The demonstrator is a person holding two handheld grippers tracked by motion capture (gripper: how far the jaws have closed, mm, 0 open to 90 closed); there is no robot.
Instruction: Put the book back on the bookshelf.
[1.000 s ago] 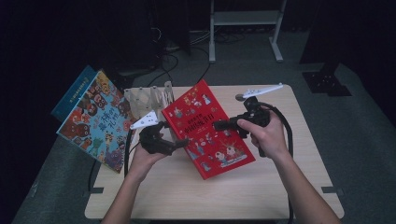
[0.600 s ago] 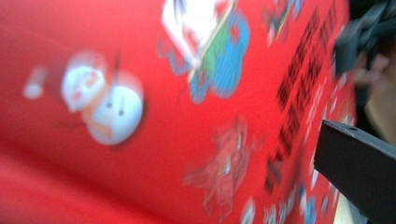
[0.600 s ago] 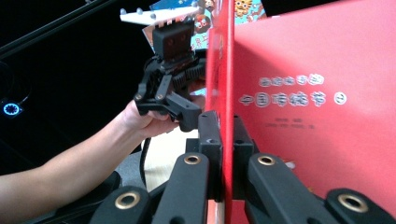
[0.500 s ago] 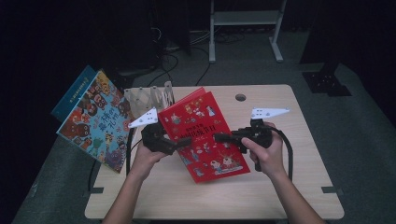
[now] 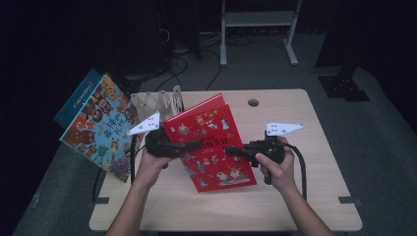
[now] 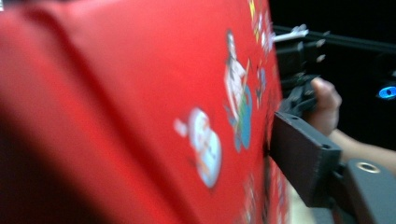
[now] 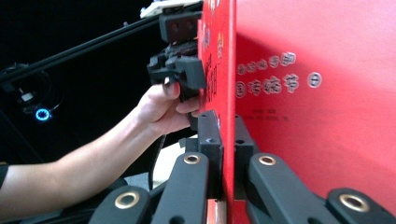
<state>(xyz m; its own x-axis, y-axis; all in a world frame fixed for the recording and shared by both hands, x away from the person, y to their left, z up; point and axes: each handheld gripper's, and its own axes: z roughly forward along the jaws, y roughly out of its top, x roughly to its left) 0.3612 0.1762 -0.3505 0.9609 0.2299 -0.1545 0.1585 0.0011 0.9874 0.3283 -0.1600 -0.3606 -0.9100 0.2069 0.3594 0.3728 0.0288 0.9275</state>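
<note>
A red picture book is held tilted above the table between both grippers. My left gripper is shut on the book's left edge; in the left gripper view the red cover is close up and blurred, with one black jaw pressed on it at the right. My right gripper is shut on the book's right edge. In the right gripper view both jaws clamp the thin edge of the red book, at my right gripper. The other hand and left gripper are beyond it.
A colourful picture book leans at the table's left edge with a blue book behind it. A pale slotted book rack stands behind the left gripper. A cable hole sits in the far tabletop. A white frame stands beyond.
The right gripper has come down and toward the person while holding the red book. The book has tipped up more steeply and shifted nearer. The left gripper has barely moved.
</note>
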